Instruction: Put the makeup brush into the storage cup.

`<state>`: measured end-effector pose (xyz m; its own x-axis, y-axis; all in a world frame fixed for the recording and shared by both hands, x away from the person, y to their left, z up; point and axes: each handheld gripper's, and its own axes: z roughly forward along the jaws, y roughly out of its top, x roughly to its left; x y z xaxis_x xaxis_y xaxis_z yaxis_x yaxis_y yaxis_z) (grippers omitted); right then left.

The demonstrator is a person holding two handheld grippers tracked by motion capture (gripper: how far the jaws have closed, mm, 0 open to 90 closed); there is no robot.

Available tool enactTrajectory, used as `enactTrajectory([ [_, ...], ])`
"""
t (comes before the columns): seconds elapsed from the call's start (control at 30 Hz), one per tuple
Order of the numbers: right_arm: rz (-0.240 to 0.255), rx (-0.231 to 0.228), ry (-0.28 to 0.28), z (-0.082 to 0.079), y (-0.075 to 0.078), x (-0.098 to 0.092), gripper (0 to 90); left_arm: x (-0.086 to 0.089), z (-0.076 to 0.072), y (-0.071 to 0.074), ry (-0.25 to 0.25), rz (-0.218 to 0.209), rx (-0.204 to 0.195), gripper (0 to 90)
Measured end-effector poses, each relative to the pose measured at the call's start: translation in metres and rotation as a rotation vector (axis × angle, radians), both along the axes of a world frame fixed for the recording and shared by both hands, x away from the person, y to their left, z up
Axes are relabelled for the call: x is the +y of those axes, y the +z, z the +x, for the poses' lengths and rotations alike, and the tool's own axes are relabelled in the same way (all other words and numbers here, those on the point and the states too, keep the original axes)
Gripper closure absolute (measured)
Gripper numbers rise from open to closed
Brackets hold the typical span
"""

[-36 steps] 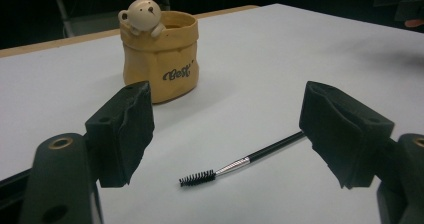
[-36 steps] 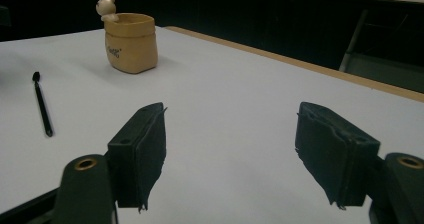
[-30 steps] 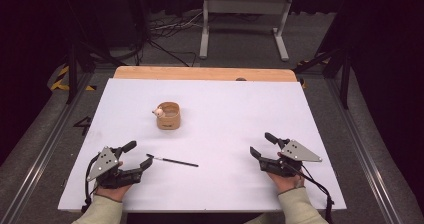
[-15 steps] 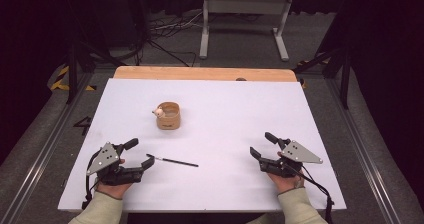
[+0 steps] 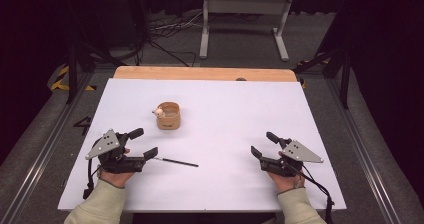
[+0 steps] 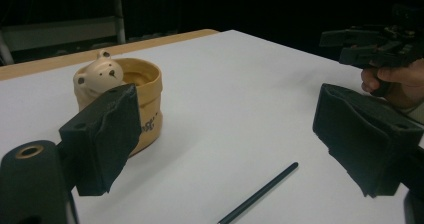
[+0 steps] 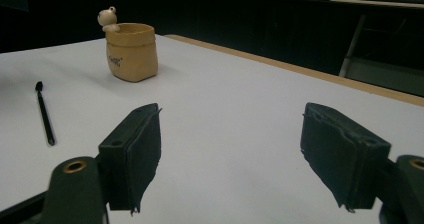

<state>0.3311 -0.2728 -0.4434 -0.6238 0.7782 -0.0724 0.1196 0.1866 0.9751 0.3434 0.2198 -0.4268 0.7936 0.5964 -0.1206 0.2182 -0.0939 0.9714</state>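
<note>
A tan cup [image 5: 168, 115] with a small bear head on its rim stands on the white table top [image 5: 230, 109], left of centre. A thin black pen [image 5: 175, 161] lies flat nearer the front. My left gripper [image 5: 143, 143] hovers at the pen's left end; its jaws have just been opening and stand open with nothing gripped. In the left gripper view the pen [image 6: 260, 191] lies on the table below the left gripper [image 6: 225, 134], and the cup [image 6: 147, 84] is behind the left jaw. My right gripper [image 5: 262, 143] rests open at the front right, holding nothing [image 7: 230, 154].
A bare wooden strip [image 5: 200, 73] runs along the table's far edge. Beyond it on the floor stand a metal frame [image 5: 240, 14] and loose cables [image 5: 165, 29]. The right gripper view shows the cup [image 7: 132, 54] and pen [image 7: 44, 114] far off to the left.
My left gripper has lifted a little off the table and its jaws have spread wider. The pen lies where it was. The right gripper has not moved.
</note>
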Motion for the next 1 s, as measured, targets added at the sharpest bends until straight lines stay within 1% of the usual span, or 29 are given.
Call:
enactTrajectory([
  [0.03,0.0,0.0,0.0,0.0,0.0,0.0,24.3,-0.002,0.002,0.001,-0.006,0.005,0.004,12.8],
  [0.13,0.003,-0.001,-0.013,0.001,0.0,-0.001,24.1,-0.006,0.008,0.005,-0.018,0.016,-0.001,12.6],
  [0.23,0.011,-0.002,-0.019,0.0,0.0,-0.003,24.1,-0.009,0.013,0.007,-0.024,0.008,-0.001,12.1],
  [0.37,0.019,-0.005,-0.024,0.0,0.0,-0.004,24.0,-0.014,0.019,0.01,-0.034,0.013,0.002,11.5],
  [0.43,0.021,-0.007,-0.022,-0.001,0.0,-0.004,24.0,-0.016,0.02,0.012,-0.04,0.021,0.005,11.4],
  [0.47,0.02,-0.008,-0.022,-0.001,0.0,-0.004,24.0,-0.017,0.021,0.013,-0.041,0.026,-0.002,11.4],
  [0.53,0.02,-0.008,-0.021,-0.001,0.0,-0.004,24.0,-0.019,0.023,0.015,-0.045,0.045,0.0,10.9],
  [0.6,0.021,-0.01,-0.02,-0.001,0.0,-0.004,23.9,-0.02,0.023,0.016,-0.045,0.049,-0.004,10.5],
  [0.7,0.019,-0.014,-0.019,-0.001,0.0,-0.004,23.8,-0.024,0.024,0.021,-0.048,0.093,-0.007,10.0],
  [0.73,0.022,-0.012,-0.022,-0.001,0.001,-0.004,23.7,-0.024,0.025,0.023,-0.051,0.115,-0.007,9.9],
  [0.8,0.027,-0.009,-0.021,-0.002,0.003,-0.004,23.7,-0.026,0.025,0.027,-0.06,0.141,-0.005,9.9],
  [0.83,0.03,-0.001,-0.015,-0.002,0.004,-0.004,23.7,-0.026,0.025,0.027,-0.06,0.141,-0.005,9.9],
  [0.87,0.03,-0.001,-0.015,-0.002,0.004,-0.004,23.7,-0.027,0.025,0.029,-0.06,0.156,-0.005,9.9],
  [0.9,0.023,0.006,-0.01,-0.003,0.008,-0.003,23.6,-0.028,0.026,0.03,-0.061,0.174,-0.006,9.9],
  [0.93,0.025,0.003,-0.007,-0.004,0.009,-0.003,23.1,-0.029,0.026,0.031,-0.059,0.185,-0.006,10.0],
  [0.97,0.032,-0.001,-0.009,-0.004,0.011,-0.003,22.7,-0.03,0.028,0.033,-0.063,0.228,0.005,9.9],
  [1.0,0.031,-0.005,-0.005,-0.005,0.013,-0.003,22.7,-0.031,0.03,0.035,-0.065,0.259,0.012,9.9],
])
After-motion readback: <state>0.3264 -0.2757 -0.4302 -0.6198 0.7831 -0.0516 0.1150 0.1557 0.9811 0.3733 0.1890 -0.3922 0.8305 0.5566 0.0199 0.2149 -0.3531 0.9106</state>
